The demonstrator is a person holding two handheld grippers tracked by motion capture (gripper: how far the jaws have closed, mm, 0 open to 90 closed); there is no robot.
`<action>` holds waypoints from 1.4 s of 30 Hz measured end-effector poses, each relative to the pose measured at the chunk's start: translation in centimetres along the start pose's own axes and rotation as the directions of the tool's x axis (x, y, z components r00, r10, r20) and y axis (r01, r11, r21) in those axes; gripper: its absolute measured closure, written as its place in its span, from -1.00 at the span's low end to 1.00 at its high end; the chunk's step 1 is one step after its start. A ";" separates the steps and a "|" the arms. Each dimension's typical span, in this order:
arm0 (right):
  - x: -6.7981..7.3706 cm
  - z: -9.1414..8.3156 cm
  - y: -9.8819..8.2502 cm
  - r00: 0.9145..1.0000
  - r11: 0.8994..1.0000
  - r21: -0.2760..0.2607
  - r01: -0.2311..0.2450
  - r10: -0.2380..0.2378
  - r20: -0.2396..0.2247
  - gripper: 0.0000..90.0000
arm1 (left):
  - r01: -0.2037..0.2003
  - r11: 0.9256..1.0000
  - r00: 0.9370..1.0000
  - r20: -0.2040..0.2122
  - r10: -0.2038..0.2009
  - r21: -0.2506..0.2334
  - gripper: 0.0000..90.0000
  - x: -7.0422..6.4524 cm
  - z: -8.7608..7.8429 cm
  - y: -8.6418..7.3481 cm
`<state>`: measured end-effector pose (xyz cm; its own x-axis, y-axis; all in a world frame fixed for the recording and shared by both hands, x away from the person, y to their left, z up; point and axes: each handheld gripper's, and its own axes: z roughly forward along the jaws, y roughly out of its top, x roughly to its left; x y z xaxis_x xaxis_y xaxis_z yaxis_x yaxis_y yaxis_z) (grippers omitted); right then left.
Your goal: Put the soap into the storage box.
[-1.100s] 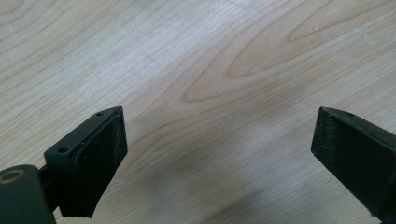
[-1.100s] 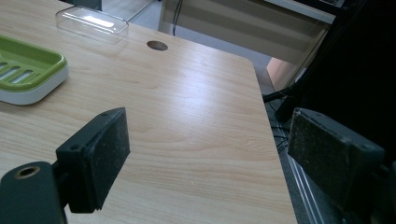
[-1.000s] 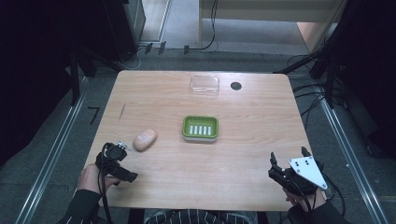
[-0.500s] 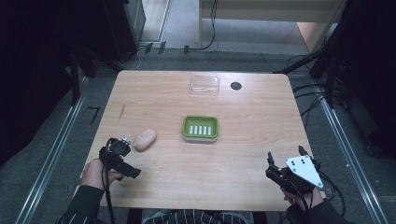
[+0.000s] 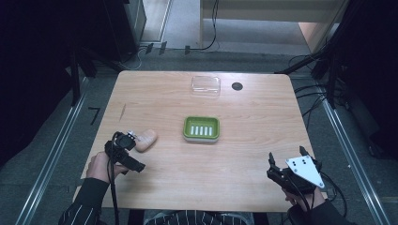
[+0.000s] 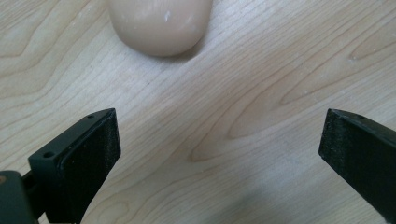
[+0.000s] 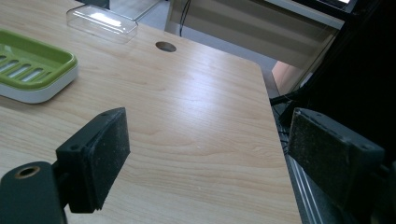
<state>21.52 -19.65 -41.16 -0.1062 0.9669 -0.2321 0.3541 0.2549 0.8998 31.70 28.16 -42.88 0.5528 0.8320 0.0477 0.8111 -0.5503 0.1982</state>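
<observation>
**Wooden table with soap bar, dish and two hand-held grippers**

Pale wood grain covered the table (image 5: 244, 154), which stood on a grey floor among dark equipment and cables. A peach soap bar (image 5: 146, 139) lay at about nine o'clock from the green soap dish (image 5: 201, 129), well apart from it. The bar's long axis ran from roughly eight o'clock to two o'clock in the high view, its rounded far end pointing toward the dish. The left gripper (image 5: 133, 136) was just beside the bar's near end, jaws spread wide after opening, nothing between them; in the left gripper view the soap bar (image 6: 160, 25) sat ahead of the jaws, apart from both. The right gripper (image 5: 286, 158) rested near the table's five o'clock corner, jaws spread and empty. A clear lid (image 5: 205, 86) lay at twelve o'clock from the dish, a round hole (image 5: 237, 86) beside it.
</observation>
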 end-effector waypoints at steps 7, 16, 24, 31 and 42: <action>0.0 0.0 0.0 1.000 1.000 0.000 -0.003 0.003 0.002 -0.70 | -0.001 1.000 1.000 -0.002 0.001 -0.010 -1.00 0.1 0.0 0.7; 0.0 0.0 0.0 1.000 1.000 0.000 0.000 0.000 0.002 -0.70 | -0.019 1.000 1.000 0.000 0.019 -0.019 -1.00 0.0 0.1 1.8; 0.0 0.0 0.0 1.000 1.000 -0.003 -0.001 0.001 0.000 -0.70 | -0.026 0.999 1.000 0.003 0.026 -0.028 -1.00 0.4 -0.3 2.8; 0.1 0.0 0.0 1.000 1.000 0.004 -0.005 0.005 0.000 -0.70 | -0.047 0.998 0.999 0.015 0.048 -0.042 -1.00 0.4 -0.3 4.4; 0.0 0.0 0.0 1.000 1.000 0.008 -0.009 0.009 0.007 -0.70 | -0.058 0.998 0.998 0.017 0.058 -0.021 -1.00 1.8 0.7 5.9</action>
<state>21.53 -19.68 -41.17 -0.0970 0.9692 -0.2265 0.3621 0.2464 0.8990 37.59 26.34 -42.29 0.6024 0.7970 0.0428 0.7735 -0.5962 0.2153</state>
